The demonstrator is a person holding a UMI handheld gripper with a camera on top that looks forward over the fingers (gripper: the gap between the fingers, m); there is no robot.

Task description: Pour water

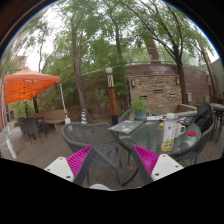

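Two pink pads show on the claw (pixel 113 160), spread wide and holding nothing. Beyond them, a bottle (pixel 168 135) stands on the glass table (pixel 150 132).

mount: 1 wide-angle camera riding on the gripper (pixel 113 160), so just 1 view and nothing shared
facing: forward along the 2 fingers (pixel 78 160), roughly level, out across a patio
near: the round glass desk (pixel 150 140) sits just ahead of the fingers
far: brick wall (pixel 155 88), trees (pixel 75 40) and an orange canopy (pixel 28 85) well beyond
fingers: low in the view, pink pads angled inward
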